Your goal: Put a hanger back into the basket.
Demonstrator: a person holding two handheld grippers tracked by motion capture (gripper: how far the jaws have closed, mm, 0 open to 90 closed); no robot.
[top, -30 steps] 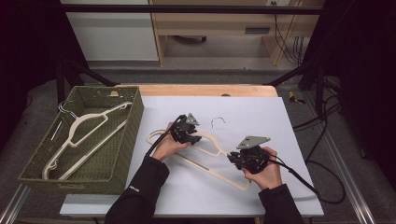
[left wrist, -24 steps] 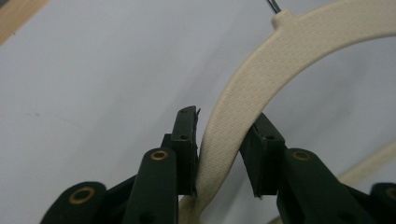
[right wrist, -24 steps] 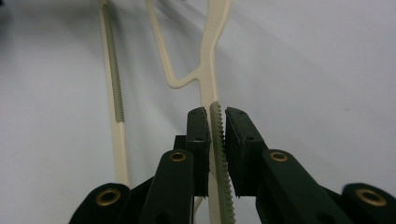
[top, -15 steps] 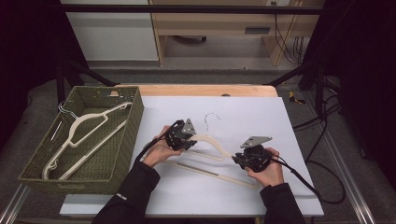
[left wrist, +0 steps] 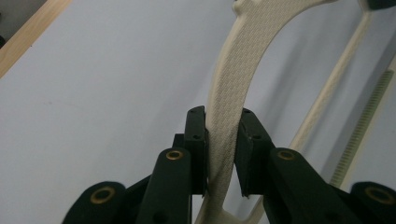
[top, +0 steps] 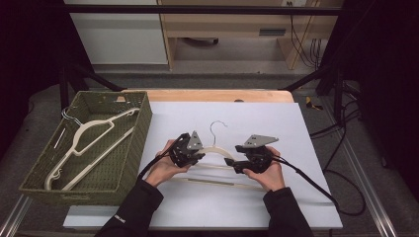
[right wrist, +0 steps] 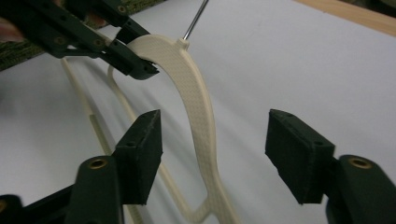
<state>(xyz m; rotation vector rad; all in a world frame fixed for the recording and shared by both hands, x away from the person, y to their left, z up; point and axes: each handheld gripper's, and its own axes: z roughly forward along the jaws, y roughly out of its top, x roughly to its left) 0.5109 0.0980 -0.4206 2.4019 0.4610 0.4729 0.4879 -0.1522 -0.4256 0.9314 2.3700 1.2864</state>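
Biggest thing first: the white surface [top: 296, 148] I'm working on, with the green woven basket [top: 129, 163] sitting at its left edge. There's already one cream hanger in the basket [top: 94, 133] along with a thin wire one, so I reckon the job is loading hangers in there one by one

The hanger I'm handling [top: 217, 150] is in the middle of the surface, hook pointing to the far side, between my two hands. My left tool [left wrist: 219, 140] is clamped tight on the left shoulder of it, pads pressing on both sides of the cream arm. My right tool [right wrist: 215, 154] has just been opening up, and now its jaws stand wide apart with the right shoulder of the hanger running between them, touching neither pad as far as I can tell. So the right side has let go and the left has the whole thing

Step-wise I'd call this the handover: one tool keeps the grip, the other backs off. Next move is probably pulling the right tool clear, then swinging the hanger left over the basket rim. With a one-sided grip it'll want to droop and twist, so I'd lift it high enough that the bar and hook don't snag the weave
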